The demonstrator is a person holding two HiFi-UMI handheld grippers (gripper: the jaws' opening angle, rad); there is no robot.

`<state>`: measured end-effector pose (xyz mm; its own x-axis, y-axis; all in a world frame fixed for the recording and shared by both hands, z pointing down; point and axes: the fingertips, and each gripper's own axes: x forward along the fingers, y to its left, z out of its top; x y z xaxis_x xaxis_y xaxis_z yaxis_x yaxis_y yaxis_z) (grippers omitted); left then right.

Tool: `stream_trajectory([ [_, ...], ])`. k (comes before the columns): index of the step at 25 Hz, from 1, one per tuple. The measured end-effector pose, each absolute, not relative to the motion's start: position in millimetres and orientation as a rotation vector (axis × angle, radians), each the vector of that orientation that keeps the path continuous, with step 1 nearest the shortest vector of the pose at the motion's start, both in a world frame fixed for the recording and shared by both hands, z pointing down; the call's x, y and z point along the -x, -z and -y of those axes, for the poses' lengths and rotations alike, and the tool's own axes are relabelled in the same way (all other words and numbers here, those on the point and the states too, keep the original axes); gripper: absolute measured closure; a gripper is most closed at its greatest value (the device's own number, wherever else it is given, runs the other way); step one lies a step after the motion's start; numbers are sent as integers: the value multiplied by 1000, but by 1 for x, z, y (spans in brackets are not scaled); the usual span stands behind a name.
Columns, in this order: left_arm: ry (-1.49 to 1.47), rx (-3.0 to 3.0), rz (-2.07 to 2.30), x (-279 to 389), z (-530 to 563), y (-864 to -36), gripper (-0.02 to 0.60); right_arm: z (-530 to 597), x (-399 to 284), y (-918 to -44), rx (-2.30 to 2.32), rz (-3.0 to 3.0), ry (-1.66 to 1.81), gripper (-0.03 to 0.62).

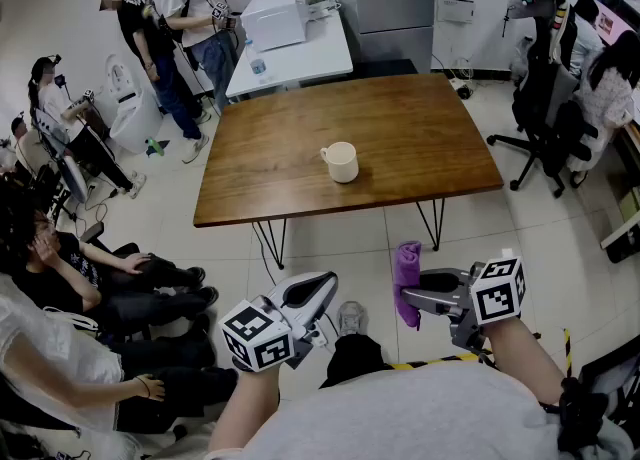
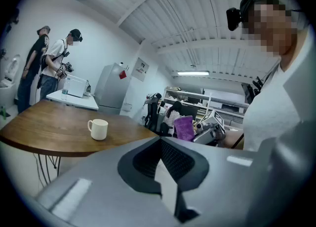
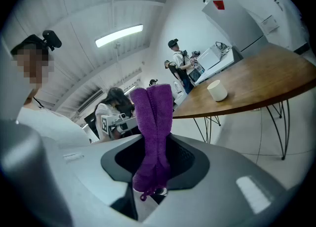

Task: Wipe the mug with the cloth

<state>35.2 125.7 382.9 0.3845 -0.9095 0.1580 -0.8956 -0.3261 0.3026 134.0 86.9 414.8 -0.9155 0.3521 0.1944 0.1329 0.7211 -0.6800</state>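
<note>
My right tool (image 1: 410, 296) is clamped on the purple cloth (image 1: 407, 276). The cloth is pinched in a folded bunch between the jaws and sticks out past their tips. My left tool (image 1: 320, 290) is fully closed, jaws together with nothing between them. Both tools hang over the floor, short of the near edge of the worktop (image 1: 430, 138).

The mug (image 1: 341, 162) stands upright on the worktop, a little toward 6 o'clock from its middle and well apart from both tools. It is plain and cream-coloured, and in the head view its handle points to about 9 o'clock. From the mug, the cloth lies at about 5 o'clock and the left tool at about 6 o'clock.
</note>
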Motion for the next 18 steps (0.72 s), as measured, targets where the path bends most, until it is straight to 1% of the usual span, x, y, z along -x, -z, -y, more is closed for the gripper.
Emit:
stream_trajectory([
  [8, 12, -2341, 1465, 88, -32, -413, 581, 0, -31, -429, 288, 2608, -1066, 465],
  [10, 7, -2349, 1406, 116, -3, -416, 541, 22, -5, -432, 273, 2592, -1087, 465],
  [12, -25, -2365, 1330, 140, 27, -424, 486, 44, 21, -435, 254, 2581, -1107, 465],
  [16, -74, -2388, 1169, 180, 79, -447, 445, 83, 63, -441, 202, 2562, -1152, 465],
  [18, -89, -2400, 1111, 199, 104, -459, 409, 101, 77, -445, 171, 2550, -1168, 465],
])
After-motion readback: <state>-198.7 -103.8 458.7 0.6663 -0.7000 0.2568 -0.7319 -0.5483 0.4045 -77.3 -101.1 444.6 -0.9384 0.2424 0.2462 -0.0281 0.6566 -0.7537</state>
